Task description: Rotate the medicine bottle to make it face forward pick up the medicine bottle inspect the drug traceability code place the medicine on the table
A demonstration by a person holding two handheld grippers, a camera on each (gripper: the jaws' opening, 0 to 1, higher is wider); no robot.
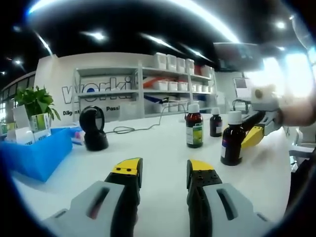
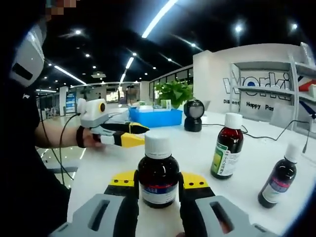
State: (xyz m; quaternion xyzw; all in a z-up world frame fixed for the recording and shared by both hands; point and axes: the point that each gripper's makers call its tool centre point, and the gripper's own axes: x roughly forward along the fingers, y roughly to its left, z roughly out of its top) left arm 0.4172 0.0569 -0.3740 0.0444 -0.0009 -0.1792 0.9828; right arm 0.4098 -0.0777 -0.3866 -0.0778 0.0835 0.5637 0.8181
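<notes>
The right hand-held gripper [image 2: 158, 190] clamps the medicine bottle [image 2: 158, 177] standing on the bench [image 2: 197, 148], label print unreadable; the left hand-held gripper [image 1: 164, 173] hangs open.

I see a blue bin [image 1: 37, 153] beside a plant [image 1: 35, 101], a black scanner [image 1: 93, 128], shelves [image 1: 148, 86] behind

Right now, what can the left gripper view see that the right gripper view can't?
Left gripper view: rows of white boxes on the top shelf. Right gripper view: a person's hand holding the left gripper, and a long hall behind. Both: the blue bin, the plant, and the medicine bottle held in the right gripper.
</notes>
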